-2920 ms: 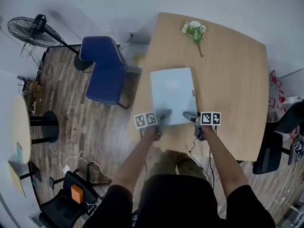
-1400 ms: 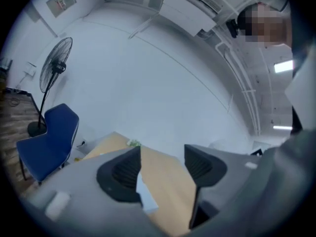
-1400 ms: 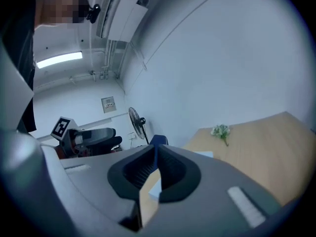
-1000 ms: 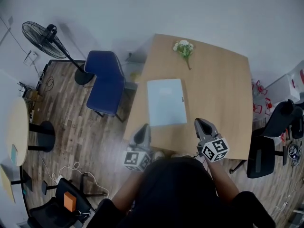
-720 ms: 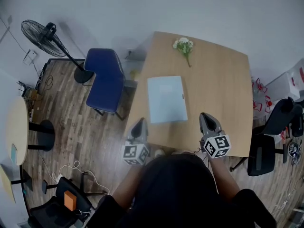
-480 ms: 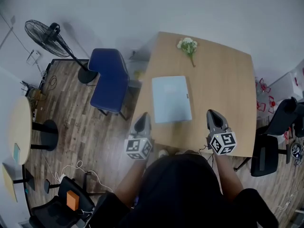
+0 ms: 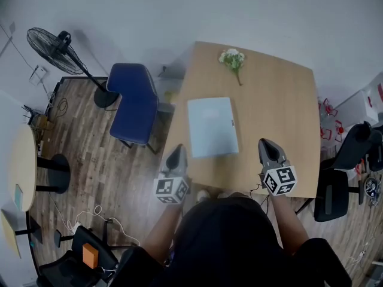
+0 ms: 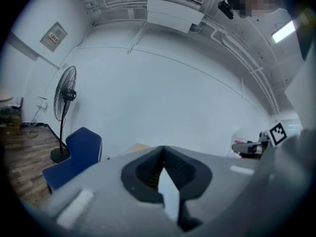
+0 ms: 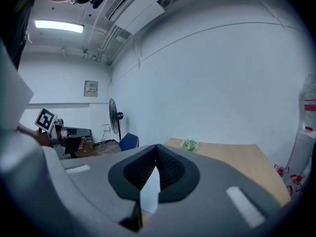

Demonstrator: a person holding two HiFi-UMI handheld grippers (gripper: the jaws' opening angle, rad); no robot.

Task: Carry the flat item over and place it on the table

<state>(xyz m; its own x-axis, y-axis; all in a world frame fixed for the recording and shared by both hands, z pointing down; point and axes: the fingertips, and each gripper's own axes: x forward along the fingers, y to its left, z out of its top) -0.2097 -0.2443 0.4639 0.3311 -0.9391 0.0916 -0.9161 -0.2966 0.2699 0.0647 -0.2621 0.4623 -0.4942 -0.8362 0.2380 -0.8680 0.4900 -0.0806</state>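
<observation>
The flat item [image 7: 210, 126], a pale blue rectangle, lies on the wooden table [image 7: 281, 100] near its left edge, with nothing touching it. My left gripper [image 7: 177, 152] is raised off the table's near-left corner, jaws shut and empty. My right gripper [image 7: 267, 144] hovers over the near edge, right of the item, also shut and empty. In the left gripper view the left gripper [image 8: 163, 150] points at the white wall. In the right gripper view the right gripper [image 9: 156, 149] points along the table [image 9: 232, 157].
A small bunch of white flowers [image 7: 232, 58] lies at the table's far end, flowers [image 9: 188, 144]. A blue chair [image 7: 136, 103] stands left of the table, with a standing fan [image 7: 51, 43] beyond it. A black chair [image 7: 338, 184] is at the right.
Earliest, both grippers were at the item's near edge. They have since drawn back and lifted away, empty. Over the last second they only drift slightly; the item stays put.
</observation>
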